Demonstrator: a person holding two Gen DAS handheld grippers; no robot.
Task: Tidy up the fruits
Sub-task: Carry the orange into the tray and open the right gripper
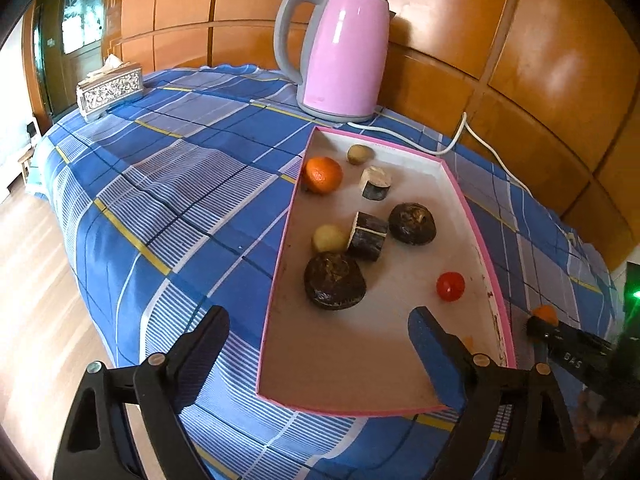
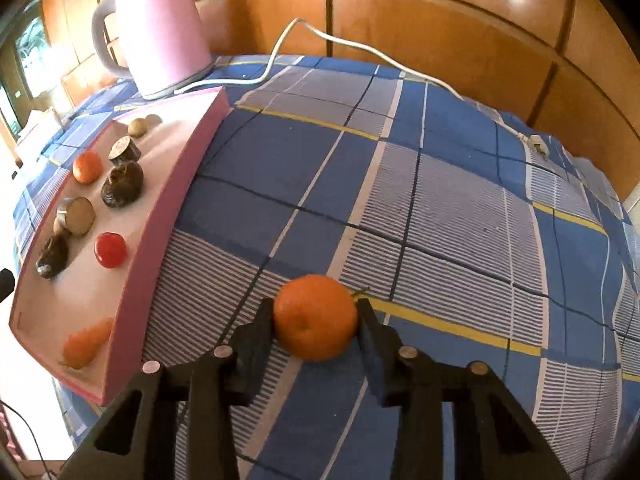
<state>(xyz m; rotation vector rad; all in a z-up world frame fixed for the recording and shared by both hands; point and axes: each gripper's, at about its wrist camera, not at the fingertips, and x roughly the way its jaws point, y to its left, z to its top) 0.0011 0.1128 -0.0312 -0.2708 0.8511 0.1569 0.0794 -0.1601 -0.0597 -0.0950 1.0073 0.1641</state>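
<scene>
A pink-rimmed shallow tray [image 1: 384,368] [image 2: 168,216] lies on the blue checked cloth. It holds an orange [image 1: 322,175], a red tomato [image 1: 450,286] [image 2: 110,249], dark round fruits [image 1: 334,280], cut dark pieces [image 1: 367,236], small yellowish fruits [image 1: 329,238] and a small carrot [image 2: 86,344]. My right gripper [image 2: 316,320] is shut on a second orange [image 2: 315,317] just to the right of the tray; it shows in the left wrist view [image 1: 544,314]. My left gripper [image 1: 318,332] is open and empty over the tray's near end.
A pink electric kettle [image 1: 340,48] stands behind the tray, its white cord [image 2: 360,50] trailing across the cloth along the wooden wall. A patterned tissue box [image 1: 110,90] sits at the far left. The table edge drops to a wooden floor on the left.
</scene>
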